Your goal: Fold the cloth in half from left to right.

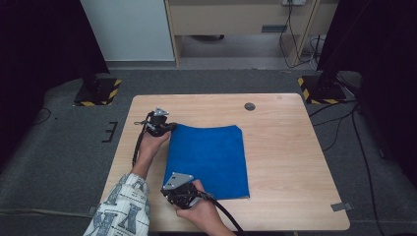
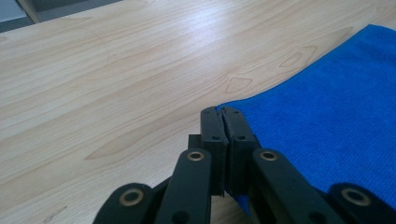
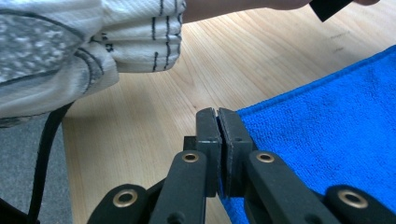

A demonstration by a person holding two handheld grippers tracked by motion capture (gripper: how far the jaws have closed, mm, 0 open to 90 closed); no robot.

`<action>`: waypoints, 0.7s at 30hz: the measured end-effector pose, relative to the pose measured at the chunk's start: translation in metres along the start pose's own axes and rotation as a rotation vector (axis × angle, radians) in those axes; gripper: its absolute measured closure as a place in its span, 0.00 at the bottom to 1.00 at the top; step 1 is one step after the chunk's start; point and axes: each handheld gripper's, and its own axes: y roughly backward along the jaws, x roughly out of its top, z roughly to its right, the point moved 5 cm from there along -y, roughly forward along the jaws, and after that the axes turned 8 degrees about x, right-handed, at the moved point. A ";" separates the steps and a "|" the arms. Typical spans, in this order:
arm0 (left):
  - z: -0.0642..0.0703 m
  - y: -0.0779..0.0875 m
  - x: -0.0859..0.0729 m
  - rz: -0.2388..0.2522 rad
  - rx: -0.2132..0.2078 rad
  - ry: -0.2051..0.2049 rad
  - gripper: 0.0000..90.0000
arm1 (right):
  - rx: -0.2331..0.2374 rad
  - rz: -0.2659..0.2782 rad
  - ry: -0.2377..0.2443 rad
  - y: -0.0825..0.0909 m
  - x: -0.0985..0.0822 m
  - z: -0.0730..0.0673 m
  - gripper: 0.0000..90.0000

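Cloth corners are hidden inside the jaws: left hand-held gripper (image 1: 173, 126) and right hand-held gripper (image 1: 178, 192) each clamp the blue cloth (image 1: 209, 160).

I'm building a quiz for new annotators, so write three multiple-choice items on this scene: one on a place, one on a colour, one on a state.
1. Where does the left hand-held gripper meet the cloth?
A. at its far left corner
B. at its near right corner
C. at its middle

2. What colour is the cloth?
A. red
B. blue
C. white

3. How do the jaws of the right hand-held gripper stand?
A. wide open above the cloth
B. open on bare table
C. closed at the cloth's near left corner

Key: 1 A, since the high view shows that gripper at the corner far from the person, on the left. 2 B, since the fabric is plainly blue in every view. 3 C, since the right gripper view shows the two jaws pressed together with the blue corner at them.
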 end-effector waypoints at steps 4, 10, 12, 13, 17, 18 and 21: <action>-0.004 0.005 -0.001 -0.011 0.004 0.002 0.99 | -0.006 0.020 0.002 0.001 0.004 -0.004 0.98; -0.011 0.013 -0.001 -0.005 0.009 0.008 0.99 | -0.003 0.030 0.017 0.002 0.011 -0.010 0.99; -0.014 0.017 -0.001 -0.003 0.011 0.007 0.99 | -0.001 0.032 0.022 0.002 0.014 -0.011 0.99; -0.015 0.019 -0.001 -0.003 0.013 0.006 0.99 | 0.001 0.031 0.024 0.001 0.016 -0.013 0.99; -0.020 0.027 -0.001 0.000 0.015 0.007 0.99 | 0.008 0.036 0.035 -0.003 0.022 -0.018 0.99; -0.022 0.030 -0.001 -0.001 0.020 0.003 0.99 | 0.010 0.038 0.036 -0.004 0.023 -0.020 0.99; -0.027 0.037 -0.002 -0.005 0.031 -0.004 0.99 | 0.020 0.051 0.040 -0.009 0.031 -0.025 0.99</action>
